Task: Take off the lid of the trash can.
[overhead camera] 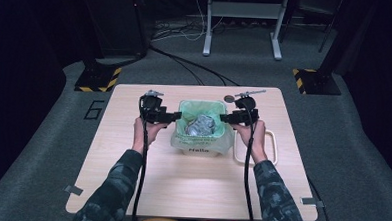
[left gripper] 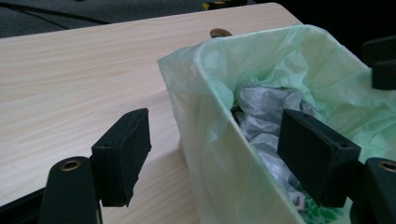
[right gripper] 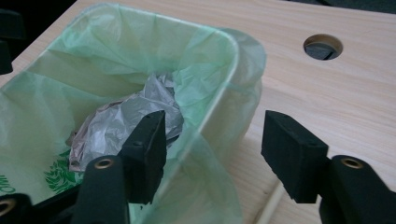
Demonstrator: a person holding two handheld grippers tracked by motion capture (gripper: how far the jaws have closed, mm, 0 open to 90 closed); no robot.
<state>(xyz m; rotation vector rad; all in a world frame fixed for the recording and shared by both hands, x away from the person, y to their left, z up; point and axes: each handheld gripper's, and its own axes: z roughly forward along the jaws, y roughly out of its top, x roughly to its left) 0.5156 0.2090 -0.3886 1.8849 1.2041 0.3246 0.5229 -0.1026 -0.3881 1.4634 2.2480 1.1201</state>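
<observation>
Here, left claw (overhead camera: 175, 116) and right claw (overhead camera: 225, 118) released, straddling bin liner (left gripper: 219, 140) rims, crumpled waste (right gripper: 126, 121) half hidden.

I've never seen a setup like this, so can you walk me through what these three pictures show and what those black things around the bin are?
A person at a wooden table holds a hand-held grasping tool in each hand. The high view looks down from above; the other two come from cameras riding on each tool. The left tool and right tool are both open, each straddling one side of the rim of a small bin lined with a green bag. Nothing is gripped yet. Crumpled grey plastic lies inside. A cream handle-like loop rests beside the bin.
</observation>
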